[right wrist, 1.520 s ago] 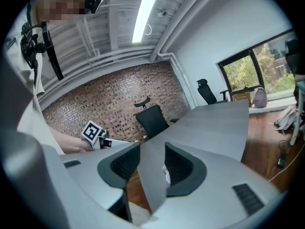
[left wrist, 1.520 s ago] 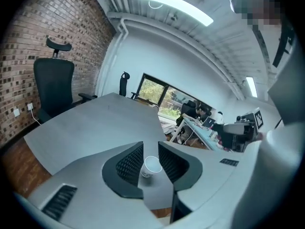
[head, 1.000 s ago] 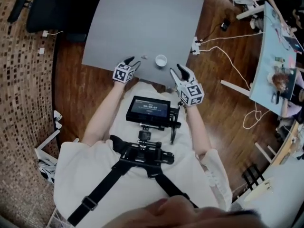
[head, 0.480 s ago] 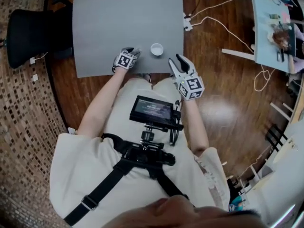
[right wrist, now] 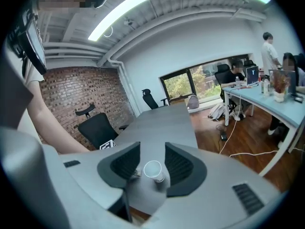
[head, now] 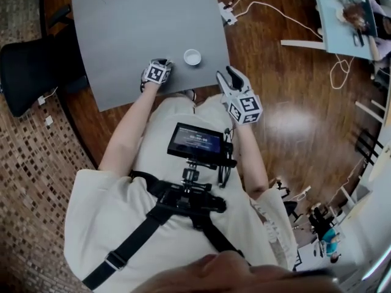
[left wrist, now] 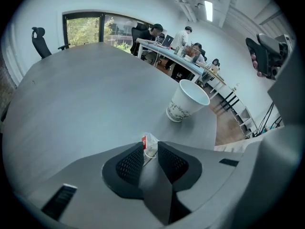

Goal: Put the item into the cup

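A white paper cup stands upright near the front edge of the grey table. The item, a small clear wrapper with a red patch, sits on the table just left of the cup. My left gripper points steeply down over it. Its jaws have just been closing, and both pads now touch the wrapper. In the head view the gripper hides the item. My right gripper hangs open off the table's front corner, and the cup shows far off between its jaws.
A black office chair stands left of the table. Cables and a power strip lie on the wooden floor to the right. A small monitor rides on the person's chest rig. Desks with seated people lie beyond.
My left gripper has come down onto the wrapper that lay beside it, and its jaws have narrowed around it. The right gripper has shifted slightly. The cup has stayed put.
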